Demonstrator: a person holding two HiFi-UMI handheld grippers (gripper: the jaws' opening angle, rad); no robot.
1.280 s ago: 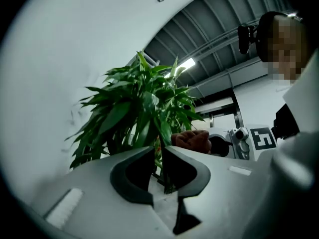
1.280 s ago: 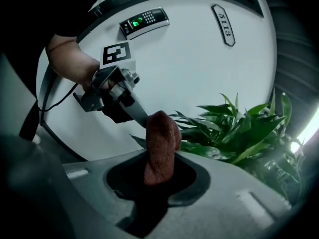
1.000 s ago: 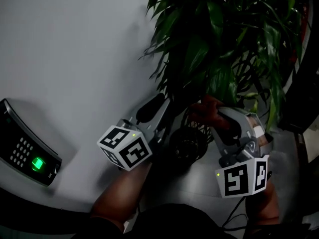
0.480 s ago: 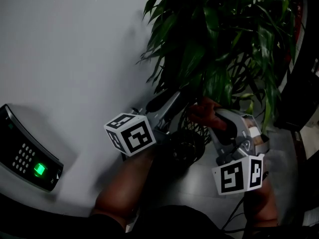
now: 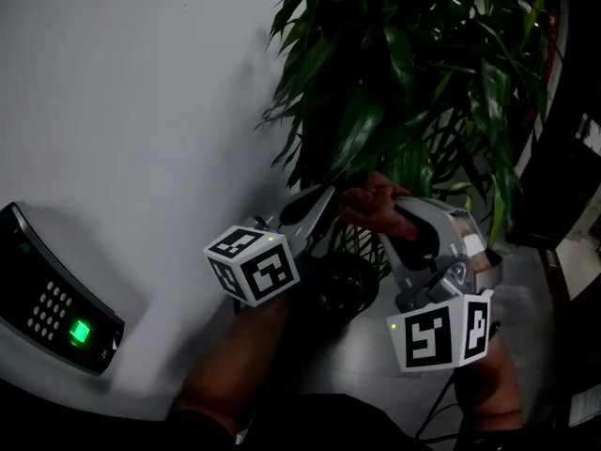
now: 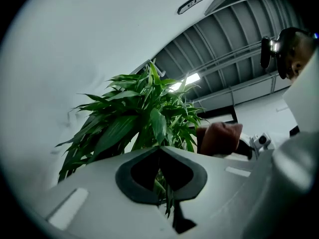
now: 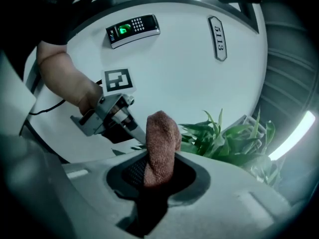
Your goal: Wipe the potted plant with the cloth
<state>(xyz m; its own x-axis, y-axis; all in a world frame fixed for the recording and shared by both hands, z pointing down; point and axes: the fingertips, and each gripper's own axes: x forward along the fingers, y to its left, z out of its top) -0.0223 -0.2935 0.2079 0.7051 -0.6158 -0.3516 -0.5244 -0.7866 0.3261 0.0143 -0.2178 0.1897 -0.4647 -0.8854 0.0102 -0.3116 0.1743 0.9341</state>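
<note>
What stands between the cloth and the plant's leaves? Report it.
Nothing visible. The cloth, clamped in the right gripper, is close by the lower leaves of the plant. The left gripper, shut on a leaf, is beside the cloth, not across its path.

Head view's v. dim – plant (image 5: 404, 83) leaves nearly black, keypad (image 5: 80, 332) LED the only glow, green. Soft shadow on wall (image 5: 141, 92) beside the foliage. Gripper views: heavy fisheye, black corners; left tongs (image 6: 159, 149) & right tongs (image 7: 158, 157) soft, out of focus. Ceiling strip light (image 6: 185, 80) blown out white in left gripper view.
</note>
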